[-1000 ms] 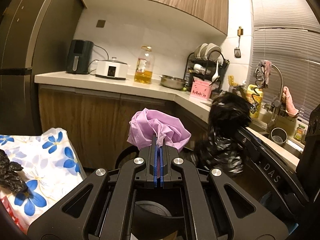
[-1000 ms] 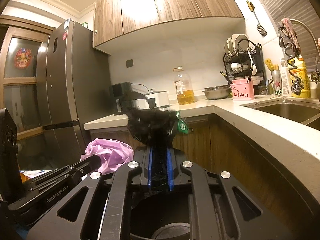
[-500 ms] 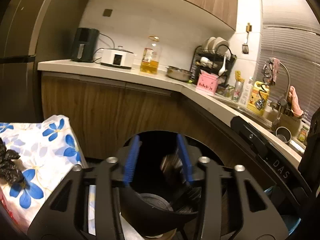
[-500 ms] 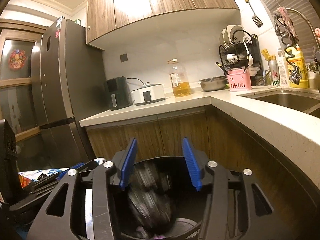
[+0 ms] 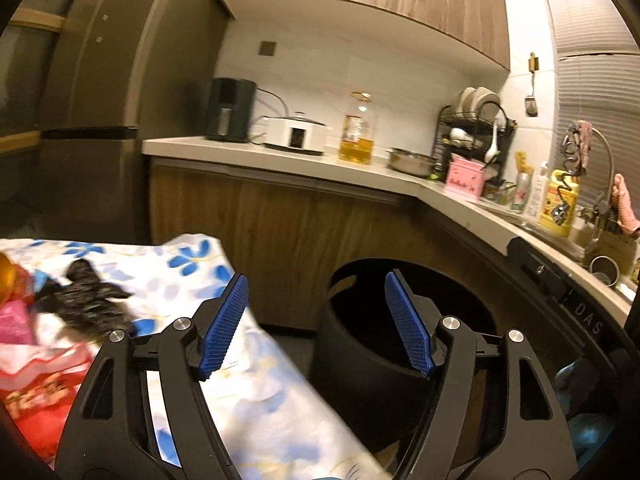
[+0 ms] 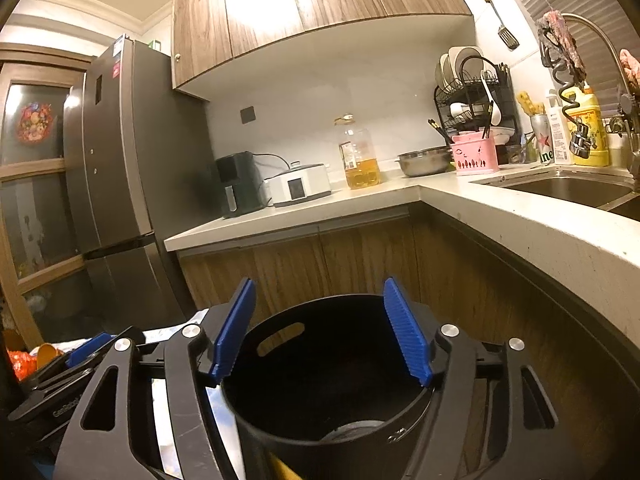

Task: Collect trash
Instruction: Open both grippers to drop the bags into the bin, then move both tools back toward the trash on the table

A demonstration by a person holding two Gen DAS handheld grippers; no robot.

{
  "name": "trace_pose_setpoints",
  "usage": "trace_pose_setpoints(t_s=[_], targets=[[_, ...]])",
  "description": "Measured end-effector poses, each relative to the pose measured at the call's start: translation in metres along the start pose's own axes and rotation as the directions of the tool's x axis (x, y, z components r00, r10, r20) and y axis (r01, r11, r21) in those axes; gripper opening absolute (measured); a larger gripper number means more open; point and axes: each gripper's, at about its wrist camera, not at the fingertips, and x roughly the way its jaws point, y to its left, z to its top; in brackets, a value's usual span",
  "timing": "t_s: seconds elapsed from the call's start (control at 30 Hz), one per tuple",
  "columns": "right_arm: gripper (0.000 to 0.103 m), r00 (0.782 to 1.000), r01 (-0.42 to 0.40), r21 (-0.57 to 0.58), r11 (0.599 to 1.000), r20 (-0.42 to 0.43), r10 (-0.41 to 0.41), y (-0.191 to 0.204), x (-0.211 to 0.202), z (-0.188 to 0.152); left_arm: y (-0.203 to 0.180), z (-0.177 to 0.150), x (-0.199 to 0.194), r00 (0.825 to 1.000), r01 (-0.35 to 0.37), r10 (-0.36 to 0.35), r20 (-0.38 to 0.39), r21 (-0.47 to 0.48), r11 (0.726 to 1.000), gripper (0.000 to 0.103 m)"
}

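Note:
A black trash bin (image 5: 360, 364) stands on the floor by the wooden cabinets. My right gripper (image 6: 320, 326) hangs just over the bin (image 6: 340, 344), its jaws opening with nothing between them. My left gripper (image 5: 316, 322) is also opening and empty, pointing between the bin and the table's corner. On the floral tablecloth (image 5: 188, 272) to its left lie a crumpled black plastic bag (image 5: 84, 304), a pink wrapper (image 5: 14, 326) and red packaging (image 5: 40, 384). The left gripper's body (image 6: 80, 356) shows at the lower left of the right wrist view.
A white L-shaped counter (image 6: 440, 196) wraps the corner, carrying an air fryer (image 6: 238, 184), a cooker, an oil bottle (image 6: 360, 160), a steel bowl, a dish rack and a sink (image 6: 568, 188). A tall fridge (image 6: 120, 184) stands left.
Both grippers opened: the purple bag left the left one, the black bag the right one, and both fell into the bin. My left gripper then swung left to face the table.

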Motion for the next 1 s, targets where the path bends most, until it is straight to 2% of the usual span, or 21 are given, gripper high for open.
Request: trace_pose_setpoints(t_s=[0.13, 0.3, 0.43, 0.53, 0.57, 0.67, 0.77, 0.83, 0.9, 1.0], targets=[[0.068, 1.0, -0.011, 0.002, 1.0, 0.008, 0.011, 0.009, -0.011, -0.003, 0.016, -0.007, -0.022, 0.998, -0.058, 0.058, 0.004, -0.015, 0.998, 0.07], [0.068, 0.999, -0.041, -0.002, 0.999, 0.004, 0.041, 0.027, -0.025, -0.01, 0.041, -0.023, -0.061, 0.987, -0.162, 0.162, 0.024, -0.01, 0.987, 0.07], [0.068, 0.997, -0.082, -0.025, 0.996, -0.014, 0.082, 0.047, -0.035, -0.021, 0.069, -0.037, -0.096, 0.957, -0.289, 0.29, 0.031, -0.021, 0.957, 0.07], [0.068, 0.993, -0.112, -0.043, 0.993, -0.029, 0.111, 0.063, -0.041, -0.029, 0.099, -0.048, -0.123, 0.913, -0.404, 0.407, 0.034, -0.07, 0.912, 0.07], [0.068, 0.992, -0.126, -0.047, 0.991, -0.036, 0.124, 0.069, -0.043, -0.033, 0.108, -0.049, -0.13, 0.905, -0.42, 0.424, 0.032, -0.094, 0.903, 0.07], [0.068, 0.986, -0.159, -0.048, 0.986, -0.051, 0.156, 0.084, -0.048, -0.04, 0.128, -0.052, -0.142, 0.885, -0.46, 0.465, 0.014, -0.125, 0.879, 0.07], [0.068, 0.98, -0.189, -0.052, 0.981, -0.07, 0.186, 0.098, -0.05, -0.045, 0.14, -0.053, -0.142, 0.884, -0.464, 0.468, -0.011, -0.142, 0.874, 0.069], [0.068, 0.977, -0.202, -0.055, 0.978, -0.077, 0.197, 0.104, -0.052, -0.048, 0.149, -0.056, -0.141, 0.881, -0.47, 0.472, -0.024, -0.147, 0.87, 0.064], [0.068, 0.975, -0.211, -0.062, 0.975, -0.085, 0.206, 0.111, -0.052, -0.05, 0.154, -0.058, -0.132, 0.88, -0.475, 0.472, -0.057, -0.146, 0.868, 0.053], [0.068, 0.971, -0.224, -0.063, 0.973, -0.1, 0.217, 0.118, -0.052, -0.054, 0.164, -0.064, -0.123, 0.888, -0.459, 0.446, -0.111, -0.155, 0.875, 0.043]])
